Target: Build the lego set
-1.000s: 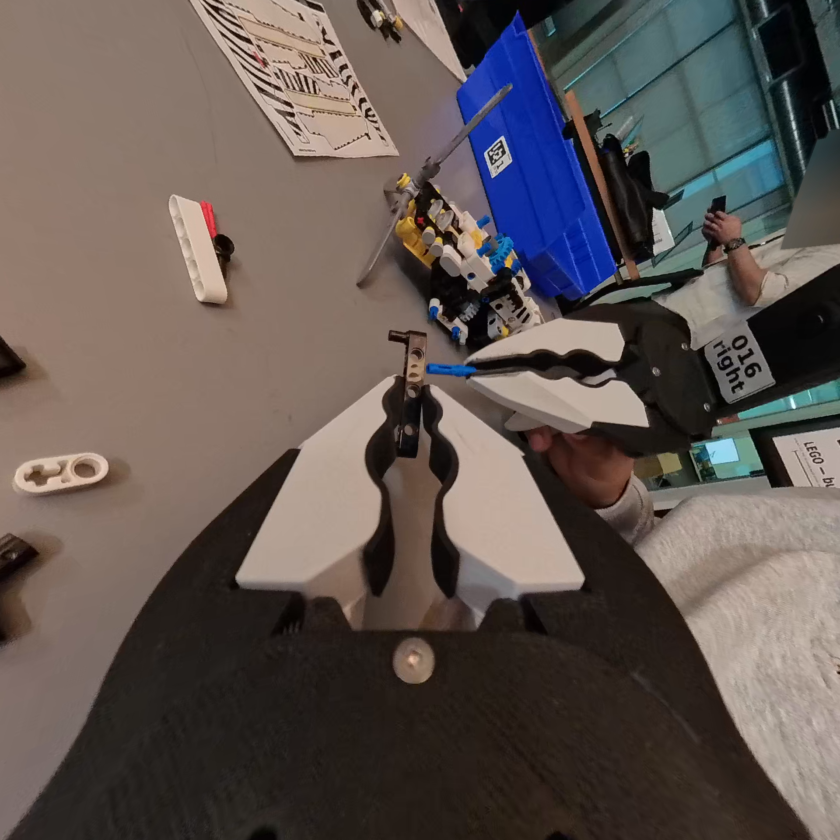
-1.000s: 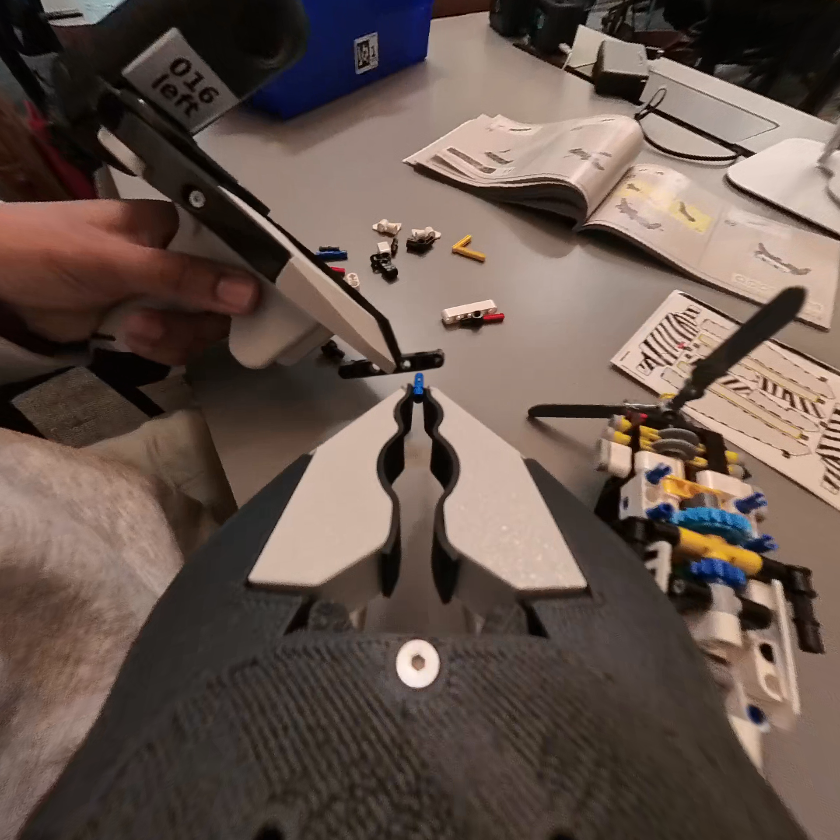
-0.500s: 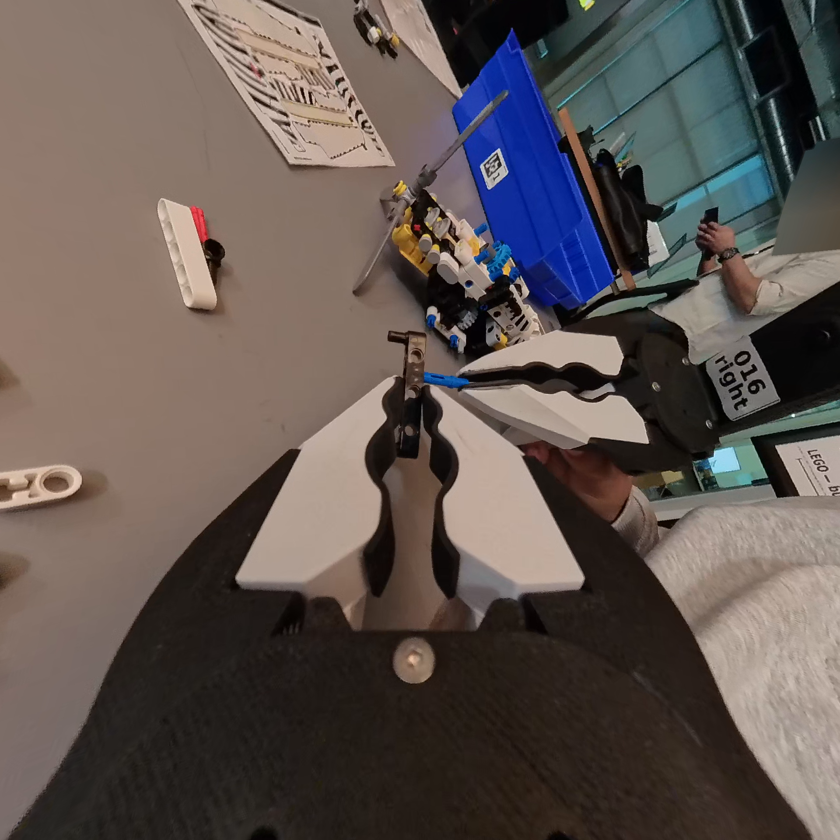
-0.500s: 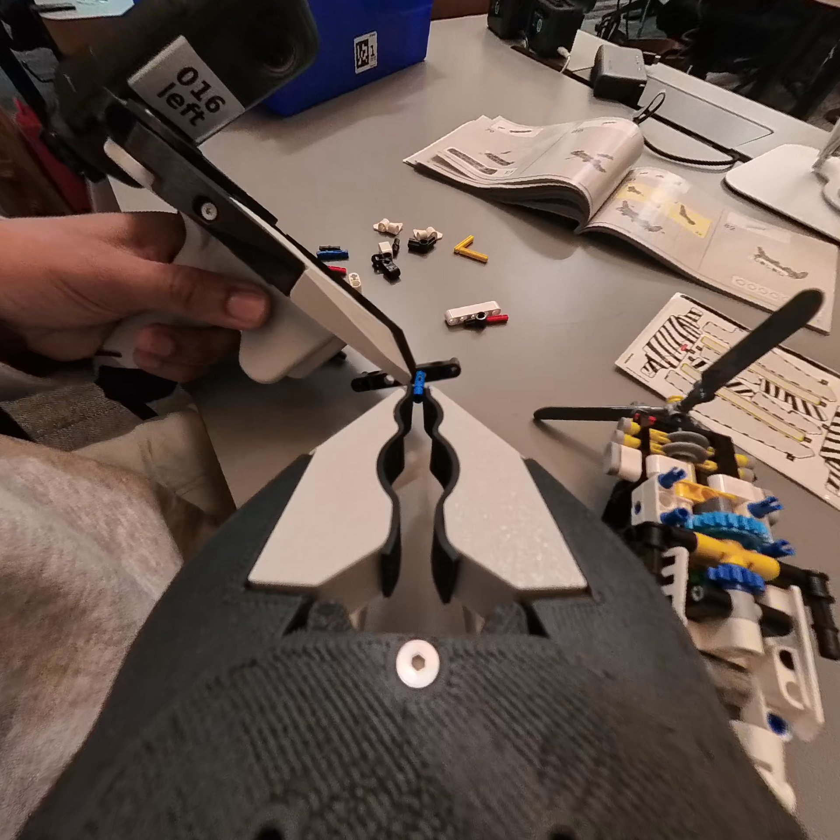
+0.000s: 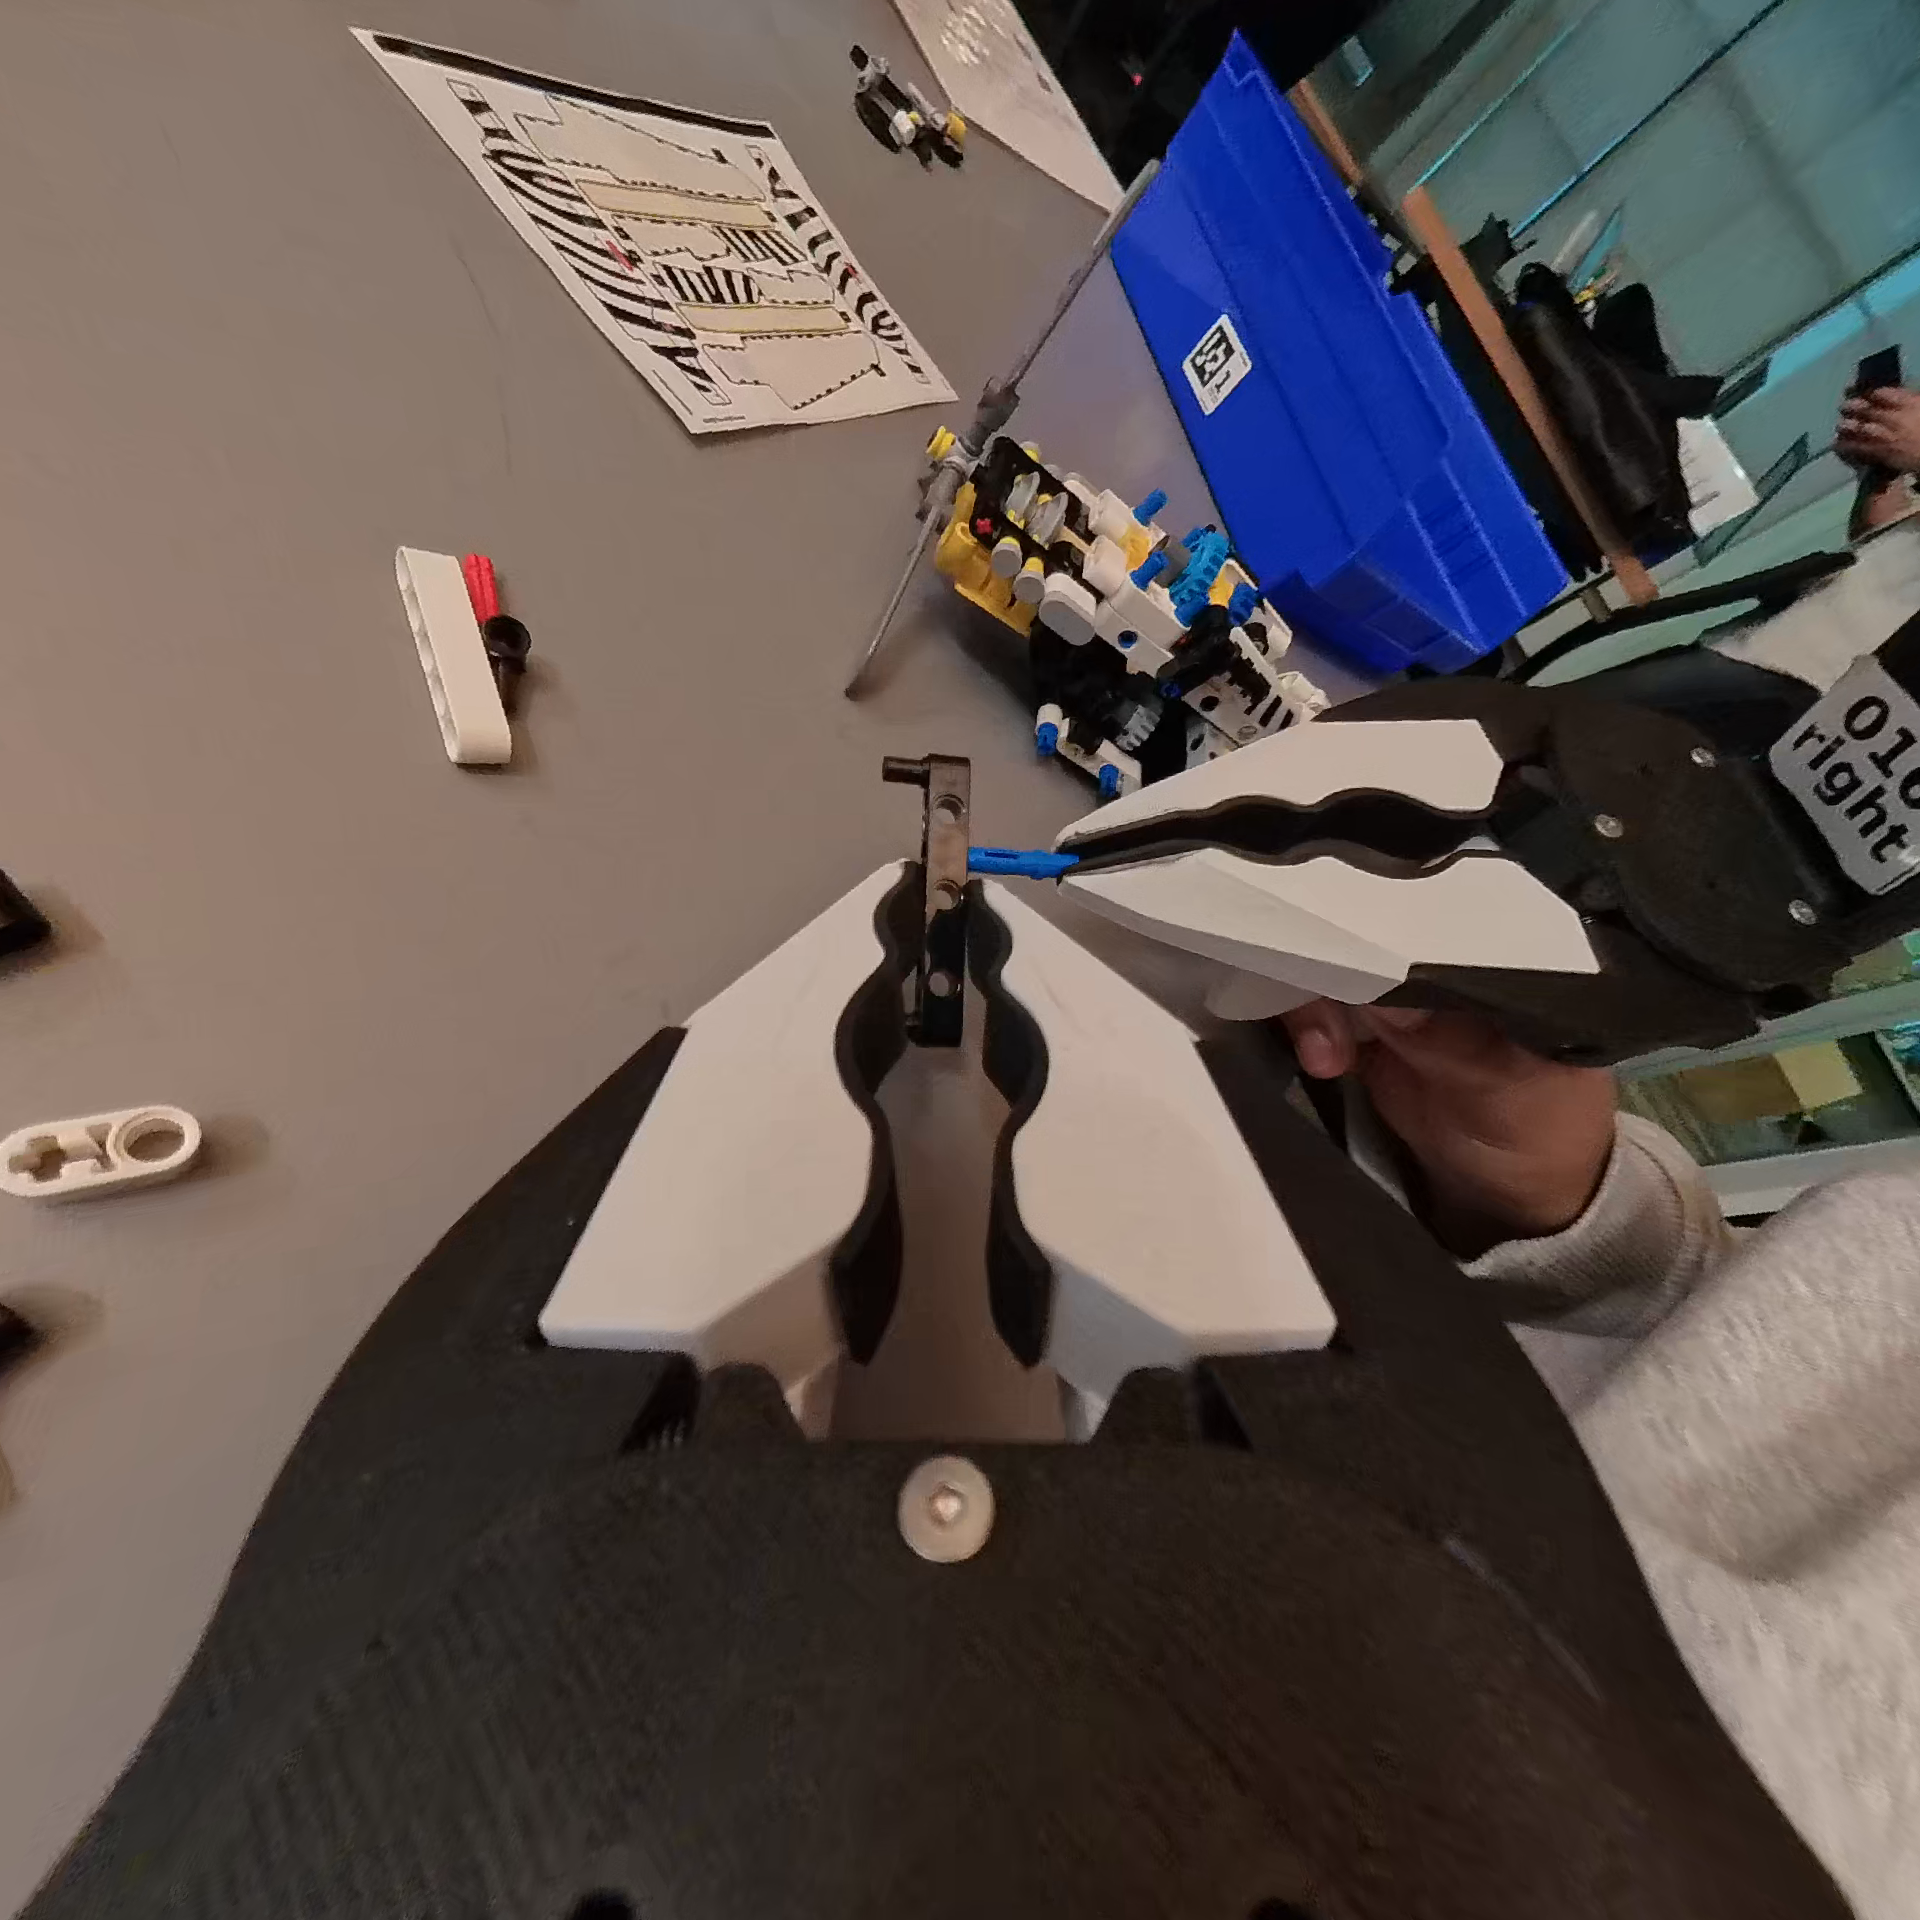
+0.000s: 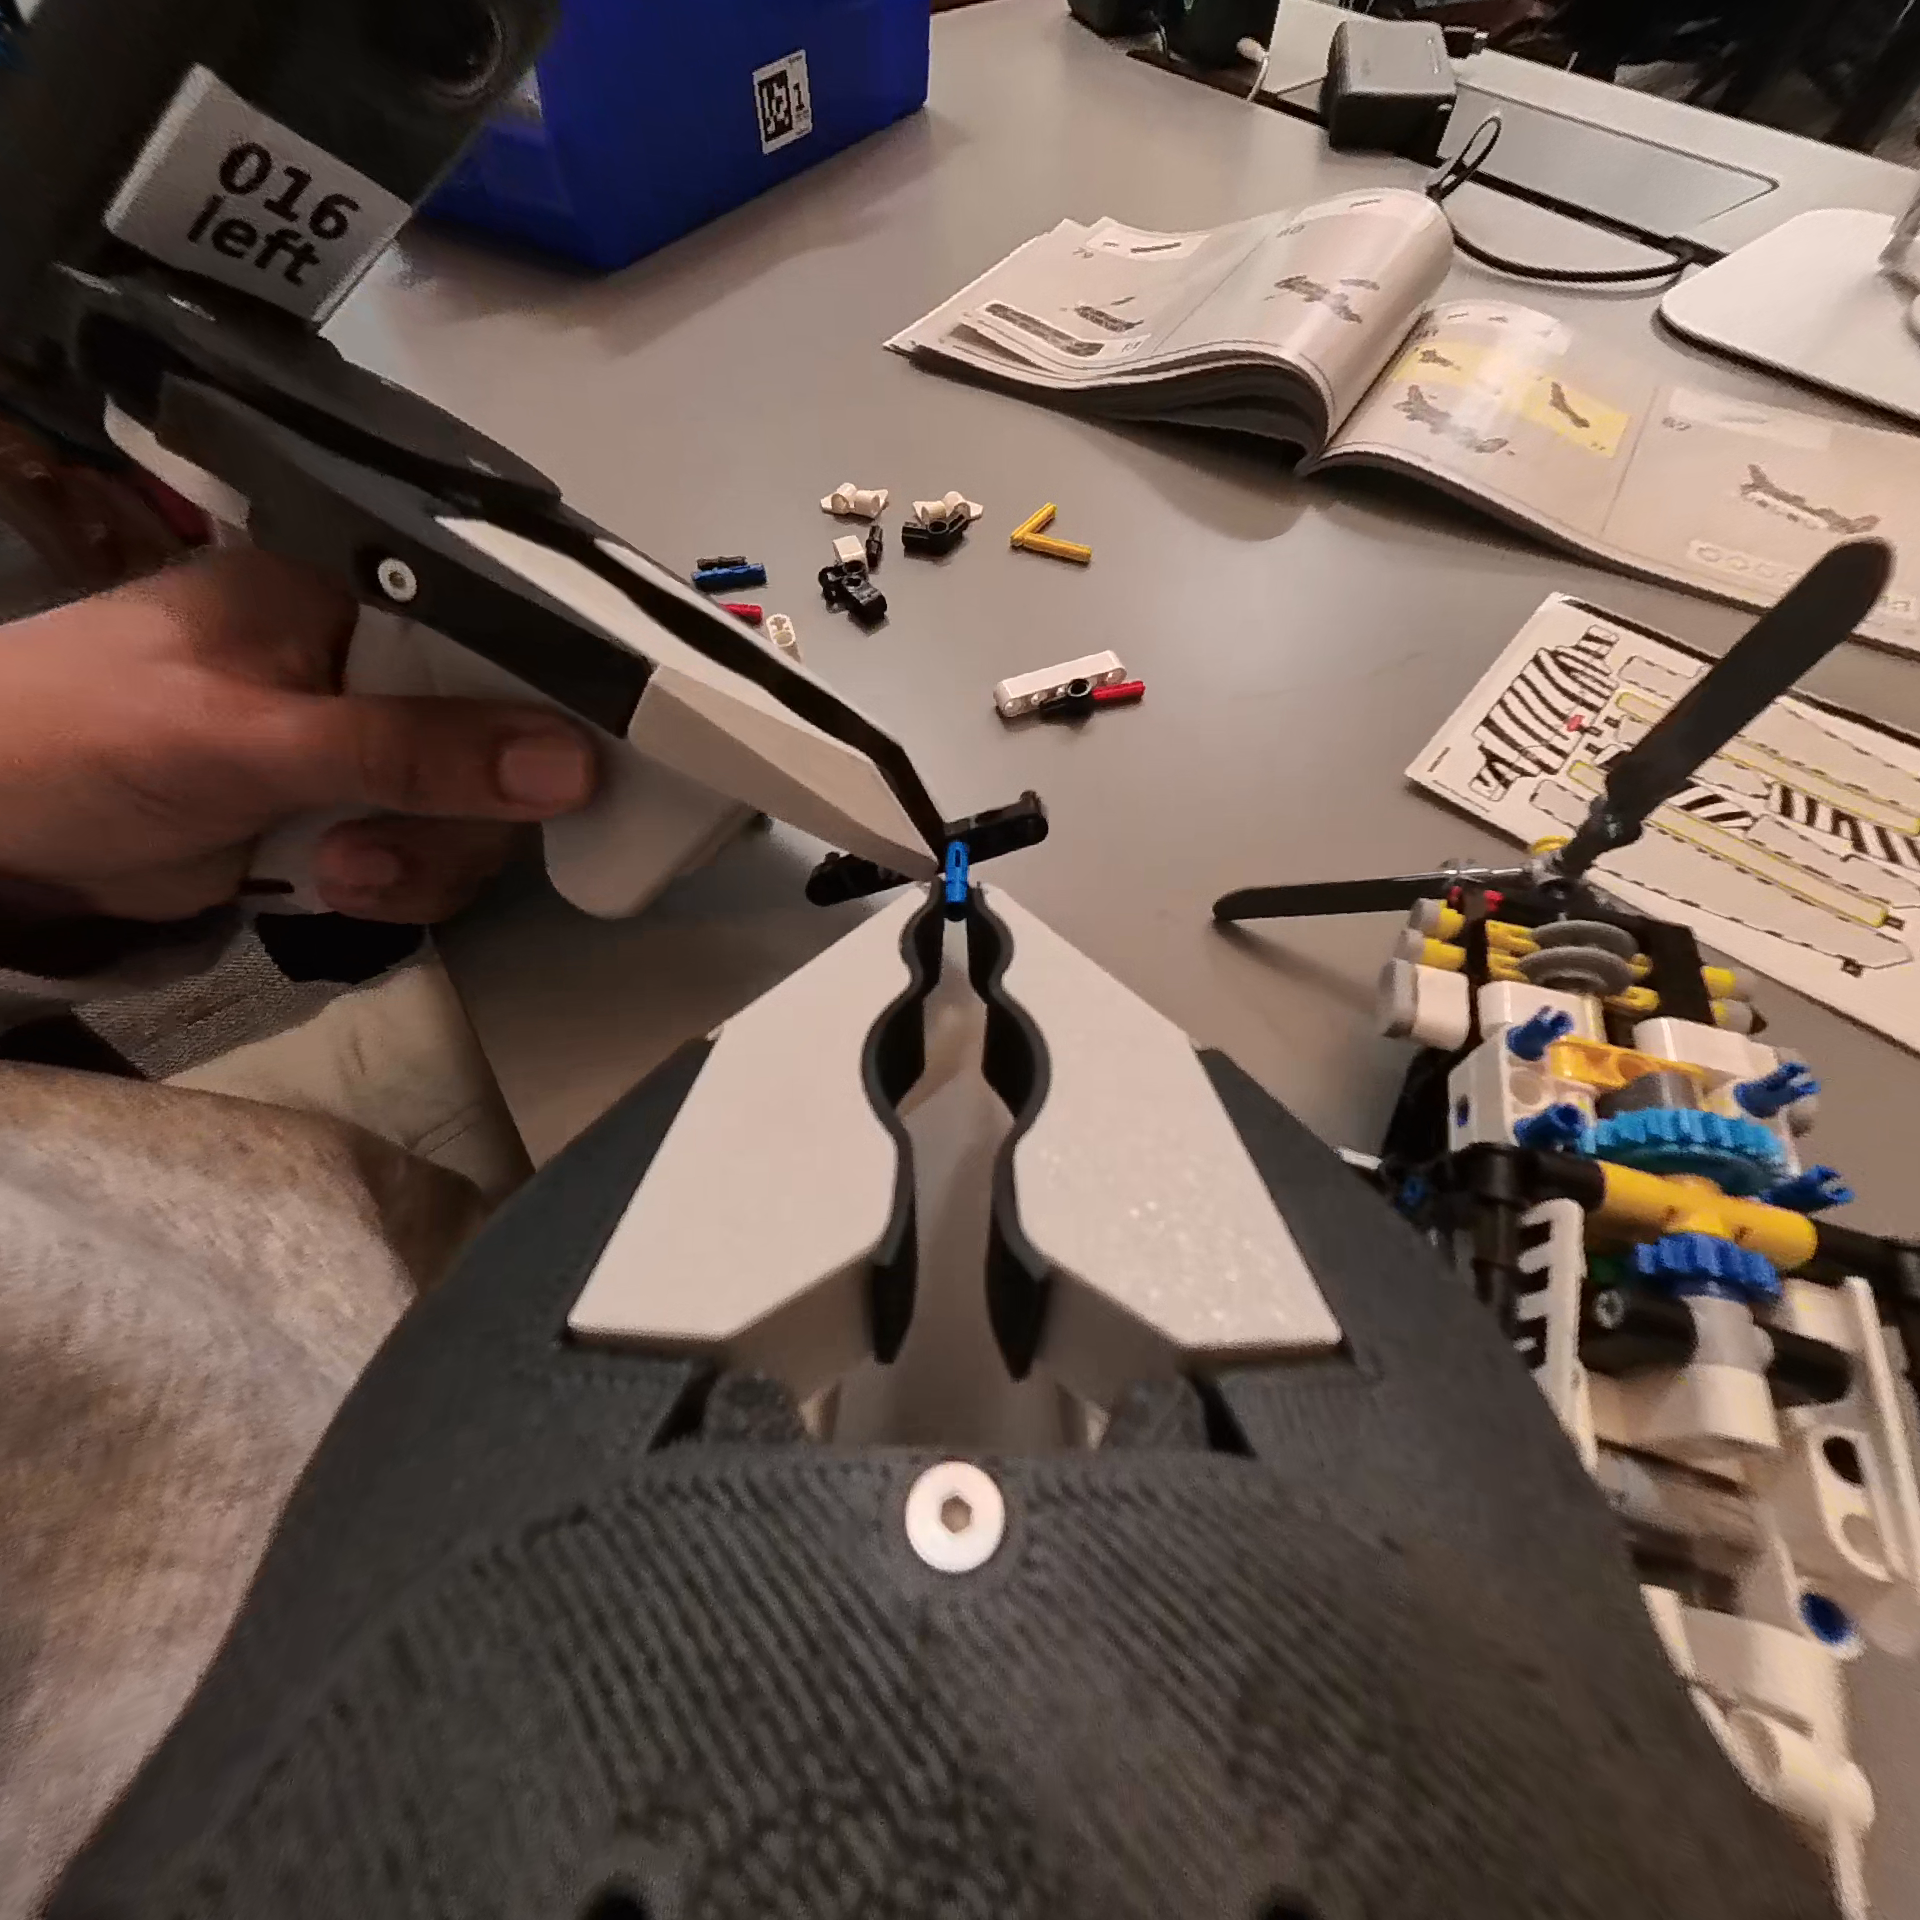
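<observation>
- Two grippers meet above the grey table (image 5: 260,831), each clamped on a part.
- The left gripper (image 5: 940,914) has its jaws pressed together on a black beam (image 5: 943,883), which stands up past the fingertips with a stub peg at its far end.
- The right gripper (image 6: 956,914) pinches a blue pin (image 6: 956,871) at its very tips; the free end of the pin touches the side of the beam at one of its holes, just beyond the left fingertips.
- How deep the pin sits in the hole cannot be told.
- The half-built model (image 6: 1621,1143), with a black rotor, stands on the table to the right of the right gripper, apart from both tools.
- A white beam (image 5: 452,655) with a red pin lies farther off, near a sticker sheet (image 5: 665,229).
- An open booklet (image 6: 1351,343) and a blue bin (image 5: 1320,353) lie beyond.
</observation>
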Tool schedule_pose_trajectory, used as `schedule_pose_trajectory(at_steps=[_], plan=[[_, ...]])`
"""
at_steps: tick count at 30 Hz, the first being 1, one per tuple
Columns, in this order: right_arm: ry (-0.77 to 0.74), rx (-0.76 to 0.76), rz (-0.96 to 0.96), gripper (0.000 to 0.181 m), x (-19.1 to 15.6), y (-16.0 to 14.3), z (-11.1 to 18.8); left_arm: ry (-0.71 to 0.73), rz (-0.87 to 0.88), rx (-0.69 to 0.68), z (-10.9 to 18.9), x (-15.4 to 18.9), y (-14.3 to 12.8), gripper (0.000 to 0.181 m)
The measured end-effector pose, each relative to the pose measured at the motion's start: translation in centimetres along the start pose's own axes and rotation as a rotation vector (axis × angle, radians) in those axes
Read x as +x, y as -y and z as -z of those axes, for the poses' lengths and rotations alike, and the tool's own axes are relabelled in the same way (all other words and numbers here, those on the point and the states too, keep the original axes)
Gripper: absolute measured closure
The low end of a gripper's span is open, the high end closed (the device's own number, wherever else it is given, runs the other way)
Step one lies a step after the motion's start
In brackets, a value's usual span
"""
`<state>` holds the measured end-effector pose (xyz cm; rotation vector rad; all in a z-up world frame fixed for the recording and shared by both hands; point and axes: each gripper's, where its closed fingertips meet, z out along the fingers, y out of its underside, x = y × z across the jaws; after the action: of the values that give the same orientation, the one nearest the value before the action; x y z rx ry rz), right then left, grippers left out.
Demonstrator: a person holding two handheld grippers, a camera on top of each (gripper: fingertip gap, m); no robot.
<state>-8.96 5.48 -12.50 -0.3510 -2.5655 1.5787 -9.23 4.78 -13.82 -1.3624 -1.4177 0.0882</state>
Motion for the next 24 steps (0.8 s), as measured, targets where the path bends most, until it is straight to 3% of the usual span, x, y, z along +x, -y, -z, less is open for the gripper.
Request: schedule_pose_trajectory(at_steps=[7,20,24], plan=[[0.001,-0.043,0.001,0.180,0.0,-0.6,-0.3,0.057,-0.044,-0.035,-0.4,-0.4,-0.7,0.176],[0.025,-0.071,-0.006,0.180,-0.3,-1.1,-0.4,-0.042,0.092,-0.030,-0.1,-0.3,-0.5,0.176],[0.018,-0.068,0.005,0.180,-0.3,-1.1,-0.3,-0.015,0.059,-0.039,-0.2,-0.4,-0.7,0.176]])
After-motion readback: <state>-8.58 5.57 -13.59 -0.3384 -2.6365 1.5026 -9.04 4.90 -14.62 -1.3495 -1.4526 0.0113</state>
